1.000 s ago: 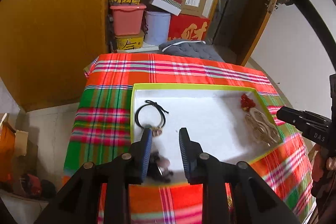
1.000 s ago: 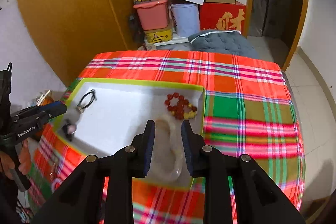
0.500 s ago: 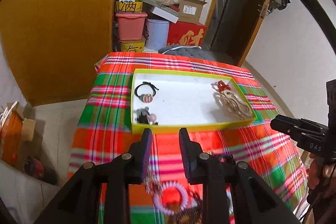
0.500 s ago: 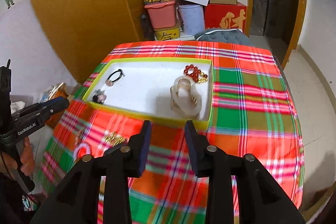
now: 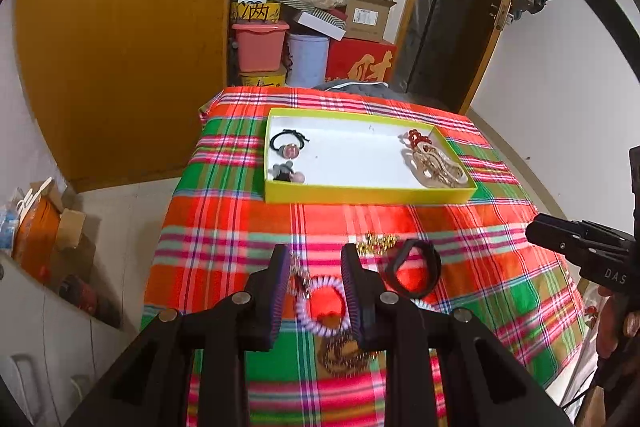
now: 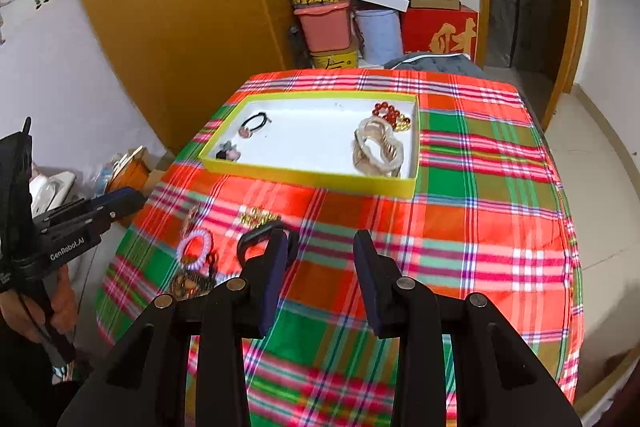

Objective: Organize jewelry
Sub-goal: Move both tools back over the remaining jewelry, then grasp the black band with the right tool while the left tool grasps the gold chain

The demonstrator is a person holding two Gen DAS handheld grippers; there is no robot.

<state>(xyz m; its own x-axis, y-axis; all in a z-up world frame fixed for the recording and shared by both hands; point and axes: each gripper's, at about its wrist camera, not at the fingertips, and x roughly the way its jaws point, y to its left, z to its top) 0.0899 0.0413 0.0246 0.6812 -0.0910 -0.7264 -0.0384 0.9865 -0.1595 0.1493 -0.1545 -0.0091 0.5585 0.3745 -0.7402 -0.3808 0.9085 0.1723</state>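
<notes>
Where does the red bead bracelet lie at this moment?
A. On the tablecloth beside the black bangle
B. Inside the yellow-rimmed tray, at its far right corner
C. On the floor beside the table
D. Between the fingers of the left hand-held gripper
B: the red bead bracelet rests inside the yellow-rimmed tray, in its far right corner, next to the pale bangles.

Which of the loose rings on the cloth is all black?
The black bracelet, right of the left gripper. The spiral hair tie beside it is pale lilac, and the bead strand is gold.
</notes>
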